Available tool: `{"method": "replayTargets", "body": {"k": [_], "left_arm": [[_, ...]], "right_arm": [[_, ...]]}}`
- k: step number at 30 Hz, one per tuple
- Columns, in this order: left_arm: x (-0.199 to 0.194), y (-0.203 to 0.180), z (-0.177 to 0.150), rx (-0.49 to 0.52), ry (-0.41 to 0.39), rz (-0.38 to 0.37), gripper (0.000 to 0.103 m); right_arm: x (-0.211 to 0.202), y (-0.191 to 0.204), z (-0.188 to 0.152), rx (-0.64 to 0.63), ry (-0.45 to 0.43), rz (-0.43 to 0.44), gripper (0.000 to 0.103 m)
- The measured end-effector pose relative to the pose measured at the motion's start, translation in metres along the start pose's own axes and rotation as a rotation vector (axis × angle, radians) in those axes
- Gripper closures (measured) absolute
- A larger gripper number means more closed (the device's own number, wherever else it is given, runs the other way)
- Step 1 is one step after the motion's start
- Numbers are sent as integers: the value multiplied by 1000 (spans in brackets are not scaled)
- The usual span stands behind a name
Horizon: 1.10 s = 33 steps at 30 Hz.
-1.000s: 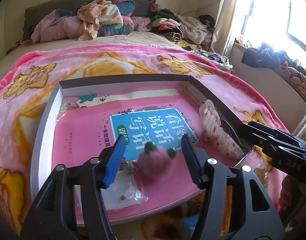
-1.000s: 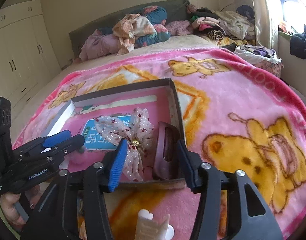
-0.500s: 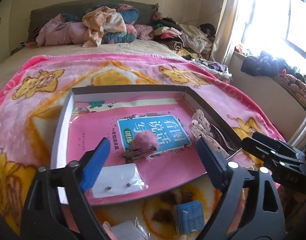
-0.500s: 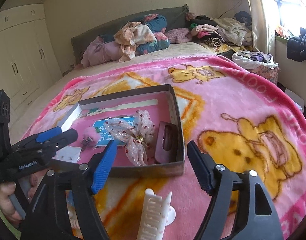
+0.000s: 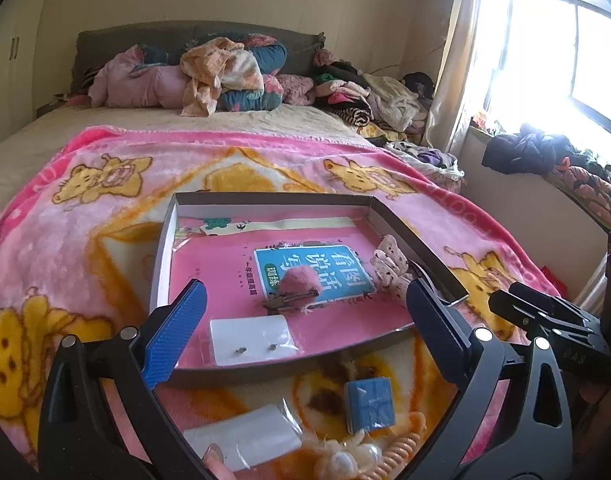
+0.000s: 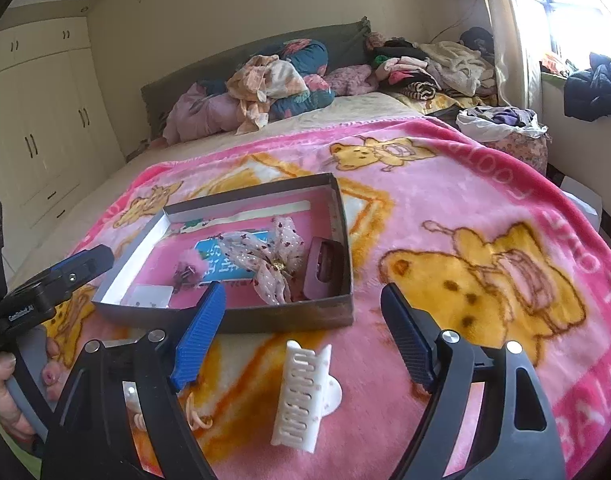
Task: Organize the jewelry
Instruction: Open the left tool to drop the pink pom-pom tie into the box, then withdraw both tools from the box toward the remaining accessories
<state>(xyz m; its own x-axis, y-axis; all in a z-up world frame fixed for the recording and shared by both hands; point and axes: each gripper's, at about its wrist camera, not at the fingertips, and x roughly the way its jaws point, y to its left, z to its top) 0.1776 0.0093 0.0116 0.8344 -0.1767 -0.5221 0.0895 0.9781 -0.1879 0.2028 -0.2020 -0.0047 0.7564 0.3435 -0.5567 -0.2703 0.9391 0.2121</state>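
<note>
A shallow grey box (image 5: 165,248) lies on the pink blanket. Inside it are a pink pompom clip (image 5: 301,280), a small earring bag (image 5: 251,338), a dotted bow (image 5: 391,264) and a maroon claw clip (image 6: 323,268). My left gripper (image 5: 305,300) hovers over the box's near edge, its jaws opening wide with nothing gripped. My right gripper (image 6: 303,296) is drawn back in front of the box, its jaws also opening and empty. A white claw clip (image 6: 301,392) lies on the blanket just below the right gripper.
On the blanket in front of the box lie a small blue case (image 5: 369,402), a plastic bag (image 5: 245,436) and an orange coil tie (image 5: 397,456). Piled clothes (image 5: 225,76) sit at the bed's head. A window ledge (image 5: 545,160) runs along the right.
The left gripper let go of the pink pompom clip, which now lies on the booklet in the box. The right gripper opened off the maroon claw clip. Both pulled back and up.
</note>
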Motion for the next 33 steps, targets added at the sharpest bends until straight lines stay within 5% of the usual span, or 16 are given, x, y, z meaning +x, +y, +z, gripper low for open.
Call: {"method": "replayTargets", "body": {"k": [33], "left_arm": [[-46, 2, -50, 69, 39, 4, 12]], "right_arm": [[-31, 33, -33, -99, 28, 73, 26]]}}
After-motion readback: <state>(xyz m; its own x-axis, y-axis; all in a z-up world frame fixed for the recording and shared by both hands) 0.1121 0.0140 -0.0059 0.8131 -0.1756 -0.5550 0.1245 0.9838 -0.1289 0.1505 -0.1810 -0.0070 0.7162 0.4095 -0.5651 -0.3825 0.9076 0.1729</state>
